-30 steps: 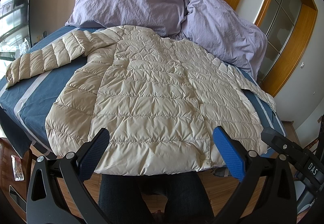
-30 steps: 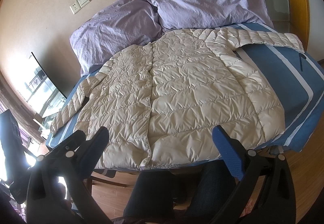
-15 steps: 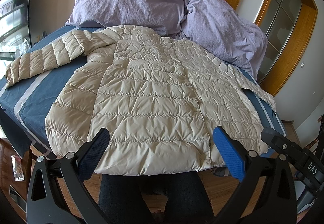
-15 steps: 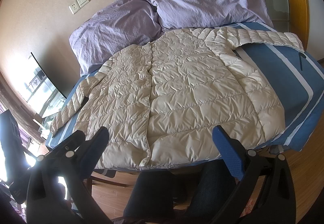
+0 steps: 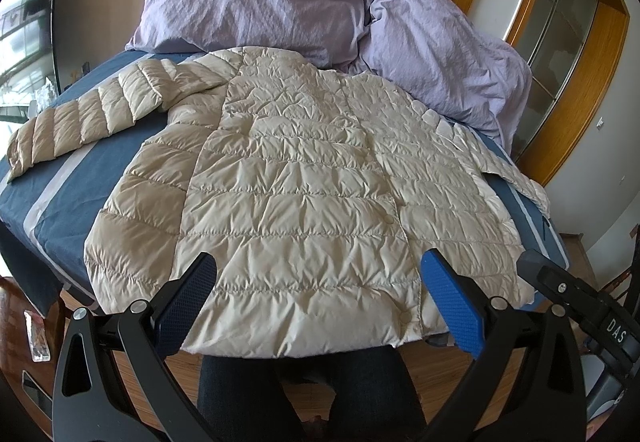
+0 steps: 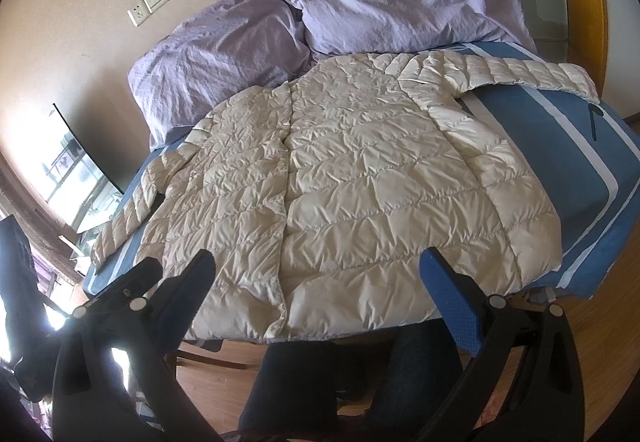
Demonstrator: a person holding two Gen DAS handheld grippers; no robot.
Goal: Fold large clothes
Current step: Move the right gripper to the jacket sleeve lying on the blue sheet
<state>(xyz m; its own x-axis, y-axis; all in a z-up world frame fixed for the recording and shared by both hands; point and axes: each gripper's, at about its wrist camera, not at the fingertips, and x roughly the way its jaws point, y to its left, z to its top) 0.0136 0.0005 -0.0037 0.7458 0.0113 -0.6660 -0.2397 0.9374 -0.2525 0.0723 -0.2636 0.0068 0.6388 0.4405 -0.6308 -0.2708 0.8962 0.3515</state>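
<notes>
On the bed [image 5: 68, 226], over a navy cover with pale stripes, a cream quilted puffer jacket [image 5: 304, 194] lies flat and spread out, front side up, its snap placket running down the middle. Its hem reaches the near edge of the mattress, and its collar end touches two lilac pillows [image 5: 256, 2] propped against the beige wall. One sleeve [image 5: 92, 118] stretches out straight across the cover toward the window side; the other sleeve [image 6: 508, 74] lies angled along the opposite edge. Low in the left wrist view, the left gripper [image 5: 320, 302] hovers just short of the hem with its blue-padded fingers spread wide apart, holding nothing. Beside it, the right gripper [image 6: 316, 294] hangs likewise before the hem, fingers parted and empty. Below both, a person's dark trouser legs [image 5: 308, 394] stand on the wooden floor [image 5: 444, 382].
</notes>
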